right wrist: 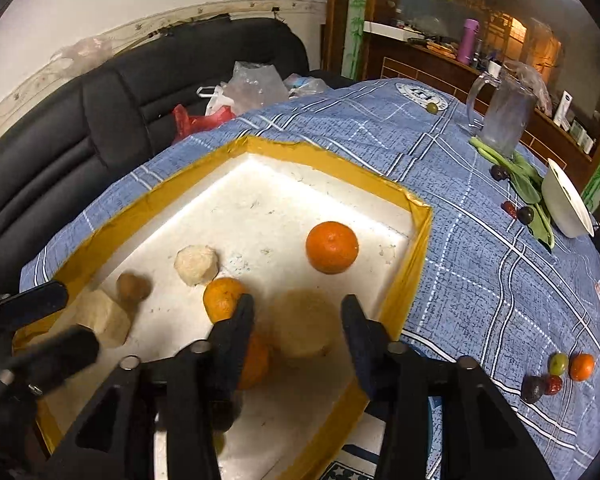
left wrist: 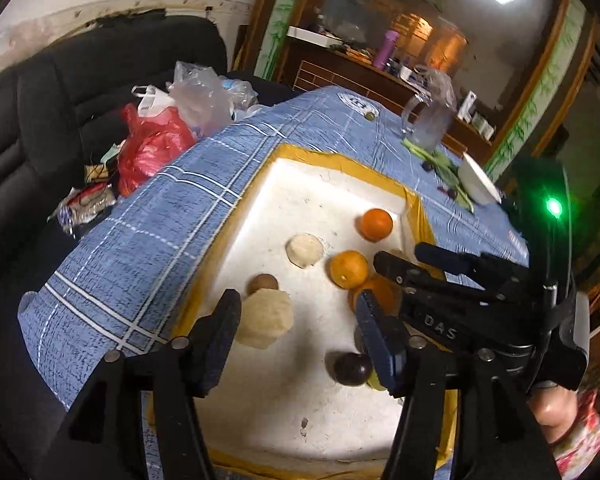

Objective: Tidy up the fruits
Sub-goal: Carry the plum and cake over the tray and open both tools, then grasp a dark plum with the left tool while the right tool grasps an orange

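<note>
In the right wrist view we see a pale round fruit only as a blur between the open fingers of the right gripper, so we cannot tell if they touch it, and an orange is half hidden behind the left finger. The left gripper hangs over the white tray with its jaws wide apart and nothing between them, a peeled pale fruit just beside its left finger. Other oranges lie in the tray, and small fruits stay on the blue cloth.
</note>
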